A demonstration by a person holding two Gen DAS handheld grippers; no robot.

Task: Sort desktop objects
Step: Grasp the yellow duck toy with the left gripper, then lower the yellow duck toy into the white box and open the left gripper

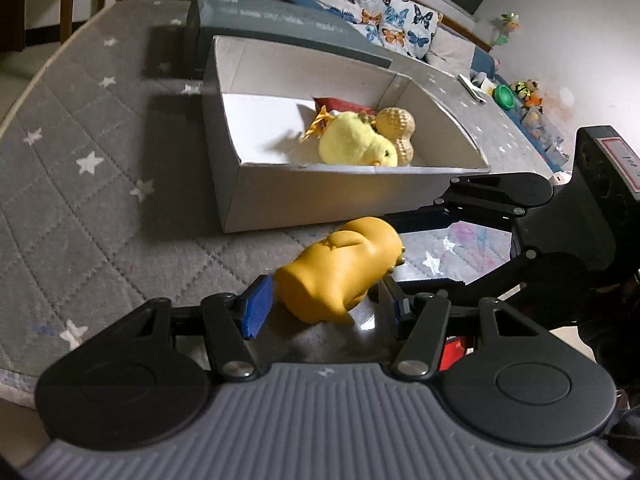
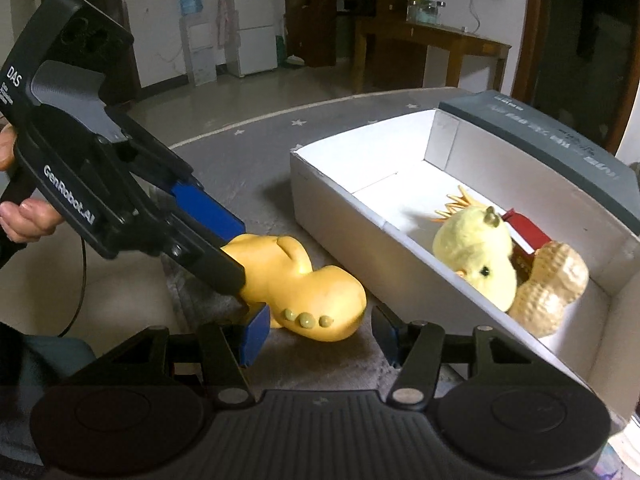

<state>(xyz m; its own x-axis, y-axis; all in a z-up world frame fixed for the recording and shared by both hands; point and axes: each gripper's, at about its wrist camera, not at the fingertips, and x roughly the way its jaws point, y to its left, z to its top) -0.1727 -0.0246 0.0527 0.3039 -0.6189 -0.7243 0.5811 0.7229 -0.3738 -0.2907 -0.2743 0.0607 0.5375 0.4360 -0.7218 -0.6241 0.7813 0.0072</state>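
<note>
**Left gripper closing in on the yellow toy beside the box**

The yellow toy (image 1: pixel 340 272) lay on its side on the grey mat (image 1: pixel 92 184), just outside the near wall of the white box (image 1: pixel 304 200). Seen from the left wrist, it sat between the blue pads (image 1: pixel 256 312) of the left gripper (image 1: pixel 324 312), whose jaws stood spread on either side of it; the left pad looked to be touching or nearly touching the toy, the right pad stood clear, so nothing was clenched yet.

From the right wrist, the left gripper (image 2: pixel 236 260) reached in from 10 o'clock, its fingers laid along the toy (image 2: pixel 296 288). The right gripper (image 2: pixel 320 336) was released and empty, jaws wide, with the toy's far end just ahead of them.

Inside the box, toward its 4 o'clock corner in the right view, lay a plush chick (image 2: pixel 476 256), a peanut (image 2: pixel 552 288) and a red item (image 2: pixel 528 236) partly hidden beneath them.

The step in hand appeared to be the grasp of the last loose toy. The next move would call for closing the left jaws squarely on the toy's body, lifting it above the box wall, and carrying it toward 12 o'clock to drop it in the bare half of the box. The toy looked smooth and rounded, so an off-centre pinch might let it slip.
</note>
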